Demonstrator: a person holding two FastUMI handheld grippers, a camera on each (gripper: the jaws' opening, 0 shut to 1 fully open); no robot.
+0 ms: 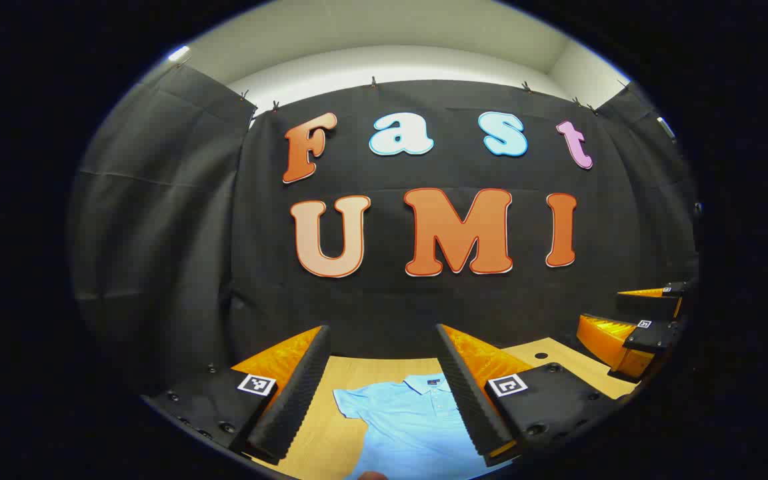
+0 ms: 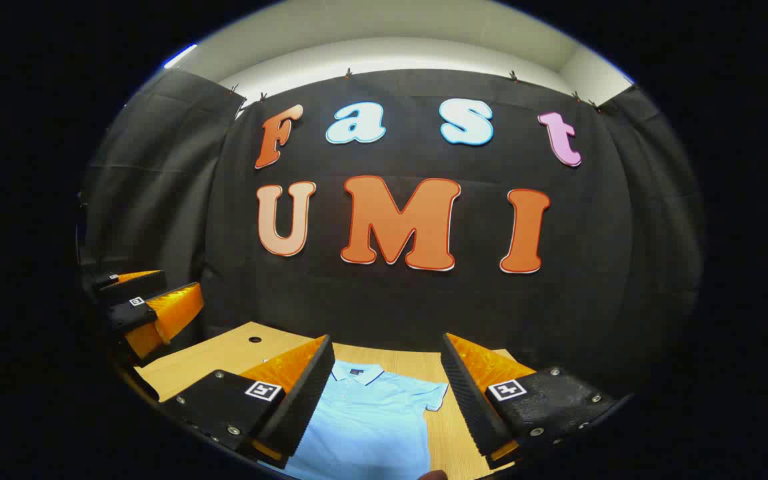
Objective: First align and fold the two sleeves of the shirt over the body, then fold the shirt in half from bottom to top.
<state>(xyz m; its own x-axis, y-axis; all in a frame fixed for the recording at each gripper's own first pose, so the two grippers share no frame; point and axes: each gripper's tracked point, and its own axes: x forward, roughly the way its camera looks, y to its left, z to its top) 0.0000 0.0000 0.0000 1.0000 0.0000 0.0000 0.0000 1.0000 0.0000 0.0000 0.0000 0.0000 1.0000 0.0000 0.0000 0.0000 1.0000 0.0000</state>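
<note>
One light blue shirt [image 1: 411, 427] lies flat on the wooden bench [image 1: 331, 427], collar [image 2: 356, 373] toward the far black cloth wall. Both short sleeves are spread out to the sides: the left sleeve [image 1: 349, 402] shows in the left gripper view, the right sleeve [image 2: 434, 395] in the right gripper view. Nothing is folded yet.

Two tools hang above the near part of the shirt, both level and aimed toward the far wall. The left tool [image 1: 384, 393] has its fingers spread wide with nothing between them; the shirt's left half lies below the gap. The right tool [image 2: 384, 393] is likewise wide apart and empty, over the shirt's right half. Neither touches the cloth. Each tool also shows at the edge of the other's view, so they sit side by side, well apart.

The bench has a small round hole [image 2: 255, 339] near its far left corner, beyond the shirt. At the very bottom of each view a small rounded bit of something peeks in; I cannot tell what it is.
</note>
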